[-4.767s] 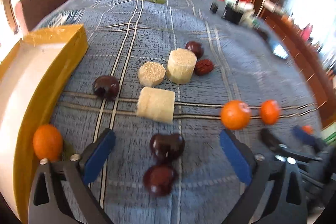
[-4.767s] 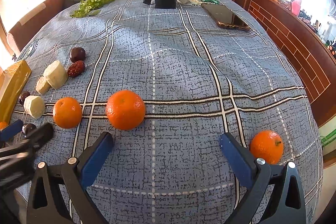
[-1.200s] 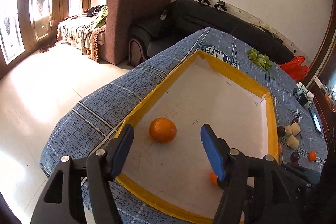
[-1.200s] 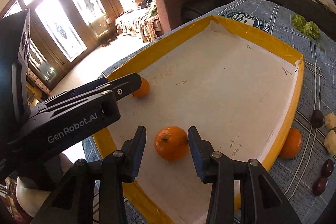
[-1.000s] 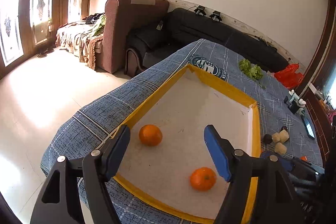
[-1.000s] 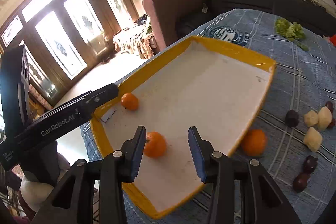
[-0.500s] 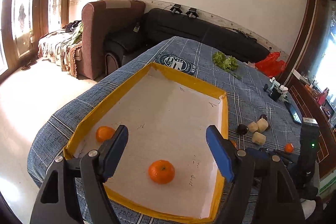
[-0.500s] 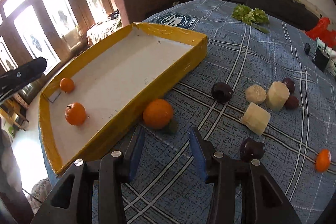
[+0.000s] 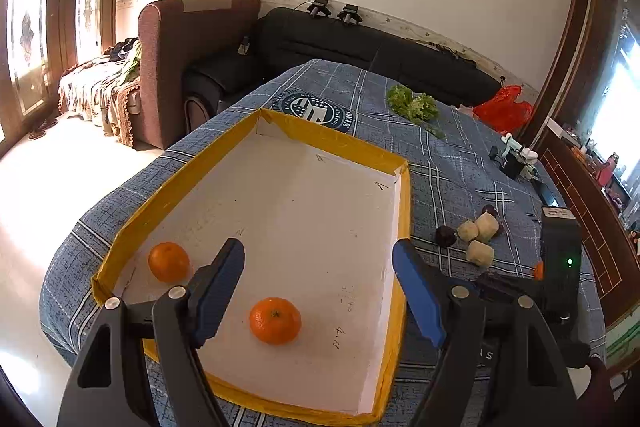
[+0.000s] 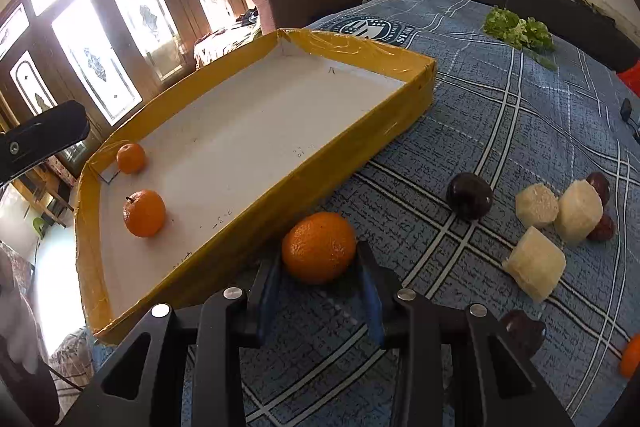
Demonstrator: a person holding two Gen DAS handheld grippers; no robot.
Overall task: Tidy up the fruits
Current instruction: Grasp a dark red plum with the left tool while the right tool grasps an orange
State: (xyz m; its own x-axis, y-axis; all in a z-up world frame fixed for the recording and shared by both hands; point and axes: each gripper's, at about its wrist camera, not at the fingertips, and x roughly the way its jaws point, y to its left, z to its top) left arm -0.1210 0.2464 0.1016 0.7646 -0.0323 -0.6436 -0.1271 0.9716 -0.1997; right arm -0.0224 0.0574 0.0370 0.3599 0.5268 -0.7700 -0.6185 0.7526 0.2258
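Note:
A yellow-rimmed tray (image 9: 403, 211) with a white floor holds two oranges, one near the corner (image 9: 169, 261) and one closer to me (image 9: 275, 320). My left gripper (image 9: 318, 263) hovers open above the tray floor, gripping nothing. In the right wrist view, a third orange (image 10: 319, 247) lies on the blue checked cloth against the tray's outer wall (image 10: 360, 151). My right gripper (image 10: 320, 261) is low over the cloth, and its jaws are closing with that orange between them. Both blue pads (image 10: 370, 291) touch the orange's sides.
To the right on the cloth lie dark plums (image 10: 469, 195), pale cut chunks (image 10: 536, 267), red dates (image 10: 602, 227) and a small orange (image 10: 631, 355). Lettuce (image 10: 516, 27) lies at the far end. A sofa and an armchair stand beyond the table, and the floor drops off on the left.
My right gripper left the tray, swung right and sank onto the orange on the cloth, its jaws narrowing. My left gripper drew back over the tray, staying open.

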